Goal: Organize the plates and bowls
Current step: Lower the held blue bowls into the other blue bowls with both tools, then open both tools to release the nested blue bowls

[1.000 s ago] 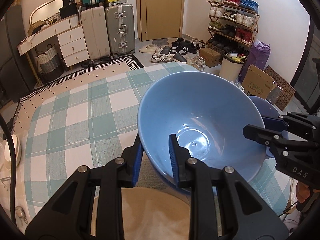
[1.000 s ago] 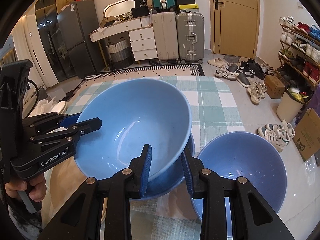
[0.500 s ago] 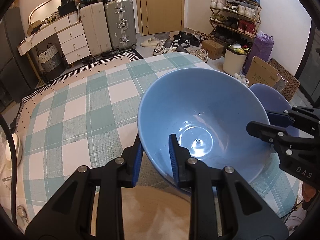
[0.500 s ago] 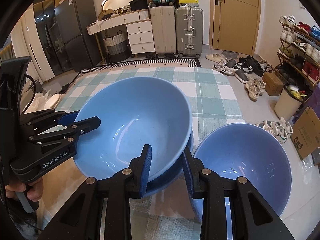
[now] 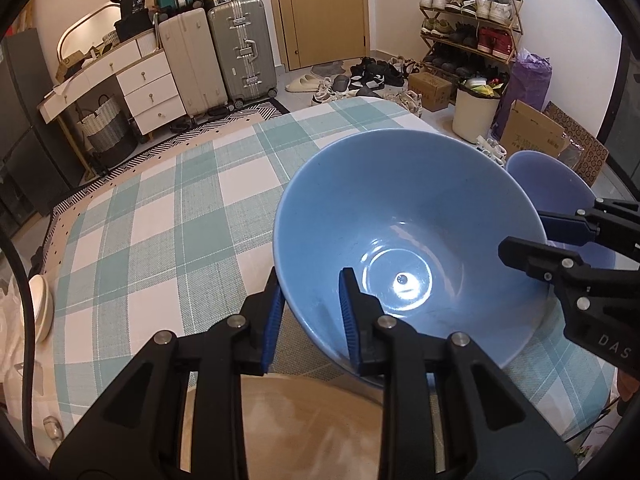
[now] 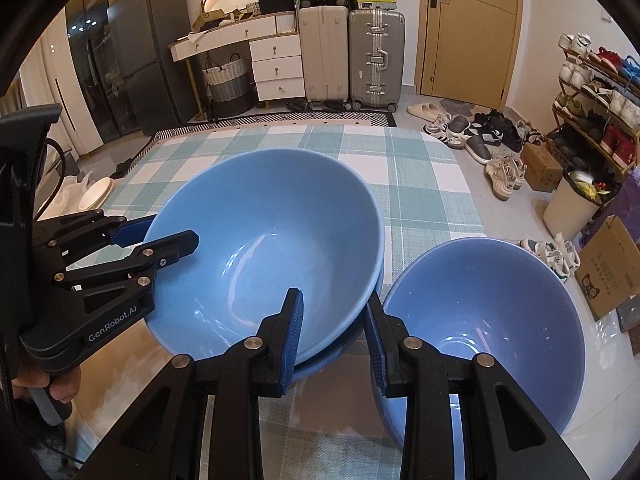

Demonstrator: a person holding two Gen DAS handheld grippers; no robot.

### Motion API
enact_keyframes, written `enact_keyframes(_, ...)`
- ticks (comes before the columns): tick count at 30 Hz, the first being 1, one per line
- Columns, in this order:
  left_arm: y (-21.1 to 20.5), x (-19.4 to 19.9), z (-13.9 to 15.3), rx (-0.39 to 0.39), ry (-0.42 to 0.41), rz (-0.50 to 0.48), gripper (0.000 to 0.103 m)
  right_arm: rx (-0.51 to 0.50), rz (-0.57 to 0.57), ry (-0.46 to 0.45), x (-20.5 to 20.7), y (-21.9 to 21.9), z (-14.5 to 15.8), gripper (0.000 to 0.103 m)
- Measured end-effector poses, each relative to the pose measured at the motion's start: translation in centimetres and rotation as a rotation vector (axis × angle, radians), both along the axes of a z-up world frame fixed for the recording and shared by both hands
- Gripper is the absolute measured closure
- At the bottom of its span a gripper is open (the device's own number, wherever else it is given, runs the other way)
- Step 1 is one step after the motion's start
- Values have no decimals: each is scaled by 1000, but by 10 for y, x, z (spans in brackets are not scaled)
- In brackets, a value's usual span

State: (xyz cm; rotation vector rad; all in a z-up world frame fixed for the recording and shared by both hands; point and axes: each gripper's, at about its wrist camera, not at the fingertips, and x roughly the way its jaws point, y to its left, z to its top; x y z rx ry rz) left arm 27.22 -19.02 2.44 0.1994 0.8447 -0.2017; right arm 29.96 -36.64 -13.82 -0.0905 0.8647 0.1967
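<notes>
A large blue bowl sits tilted inside another blue bowl on the checked tablecloth. My left gripper straddles its near rim with a gap between pads and rim. In the right wrist view the same top bowl shows, with my right gripper straddling the rims of both stacked bowls on the opposite side, jaws apart. A second, single blue bowl stands just right of the stack, also seen in the left wrist view.
The teal-and-white checked tablecloth covers the table. A white plate lies at the table's left edge. Suitcases, drawers, a shoe rack and a bin stand on the floor beyond.
The top bowl has sunk lower into the bowl beneath and both cameras have dropped closer to the table. Both grippers' jaws have widened slightly around the rims.
</notes>
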Motion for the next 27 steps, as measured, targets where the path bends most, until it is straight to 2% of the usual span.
enact_keyframes(11, 7, -1, -7, -19, 30, -5, 78, -30, 13, -5, -5, 3, 0, 67)
enact_keyframes(20, 13, -5, -7, -37, 40, 2, 73, -53, 9, -18, -13, -2, 2, 64)
enact_keyframes(22, 16, -6, -5, -52, 43, 6, 67, -53, 5, -19, -14, -4, 3, 60)
enact_keyframes(25, 19, -10, 0, -93, 47, 0, 52, -39, 6, -28, -16, -7, 6, 53)
enact_keyframes(27, 21, -14, 6, -131, 47, -5, 29, -21, 4, -32, -16, -10, 10, 48)
